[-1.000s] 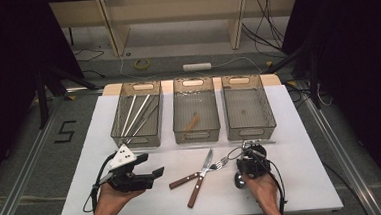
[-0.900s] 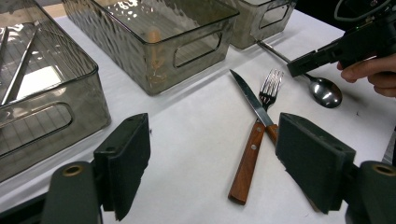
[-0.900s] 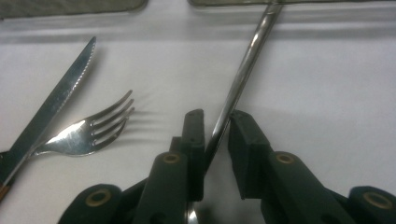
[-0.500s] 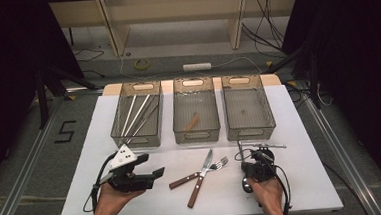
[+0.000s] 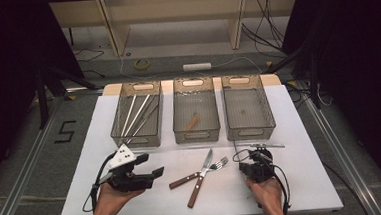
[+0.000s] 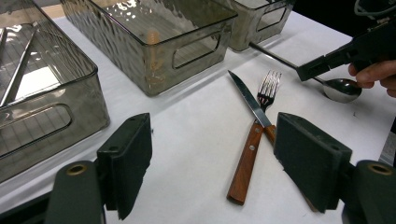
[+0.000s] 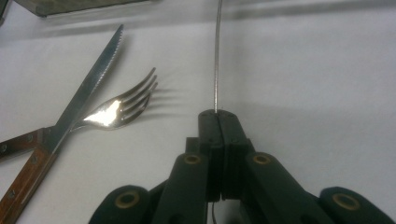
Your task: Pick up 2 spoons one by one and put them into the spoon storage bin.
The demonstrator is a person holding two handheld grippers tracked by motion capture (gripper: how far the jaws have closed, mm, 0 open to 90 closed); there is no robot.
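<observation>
Right gripper [image 7: 218,116] just closed on spoon [image 6: 342,88] handle; left gripper [image 6: 212,163] wide, empty — best lifted level, slowly.

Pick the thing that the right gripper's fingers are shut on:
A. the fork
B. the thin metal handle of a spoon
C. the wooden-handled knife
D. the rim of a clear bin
B. In the right gripper view the right gripper has its fingers pressed together on the spoon by its thin metal handle, which runs straight out from between them; the knife and fork lie free on the table to its side.
</observation>
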